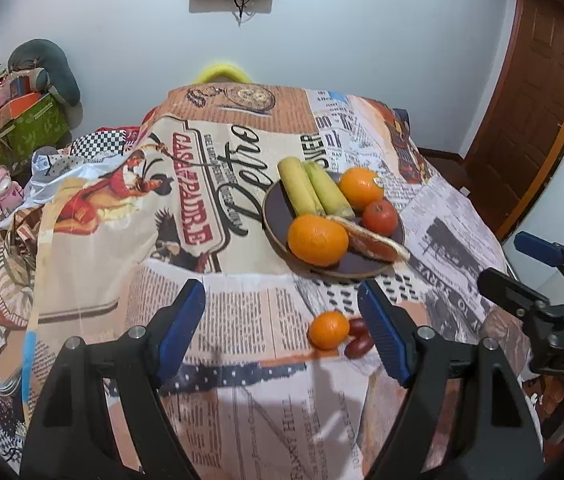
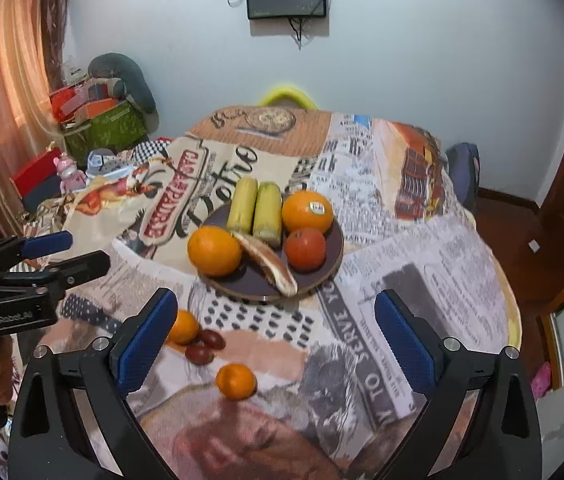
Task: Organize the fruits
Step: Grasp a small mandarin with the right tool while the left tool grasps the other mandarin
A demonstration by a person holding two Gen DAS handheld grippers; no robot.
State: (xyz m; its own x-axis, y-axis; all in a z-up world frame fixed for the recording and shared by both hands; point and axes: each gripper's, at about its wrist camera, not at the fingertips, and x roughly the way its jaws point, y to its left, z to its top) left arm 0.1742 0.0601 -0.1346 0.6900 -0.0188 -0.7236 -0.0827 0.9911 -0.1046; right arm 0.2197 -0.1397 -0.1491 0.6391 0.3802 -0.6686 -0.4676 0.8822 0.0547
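While both tools hang above the table, my left gripper (image 1: 282, 328) has its blue ribbed pads apart and holds nothing, and my right gripper (image 2: 274, 344) is the same. On the printed cloth (image 1: 242, 380) lie loose a small glossy mandarin (image 1: 328, 330) touching two dark red oval fruits (image 1: 358, 340), then a second mandarin (image 2: 236, 376) nearer to me. Behind them the round dark wooden plate (image 2: 333, 256) already carries fruit. I think the smooth round fruits may roll off the soft, wrinkled cloth if I pinch them off-centre.
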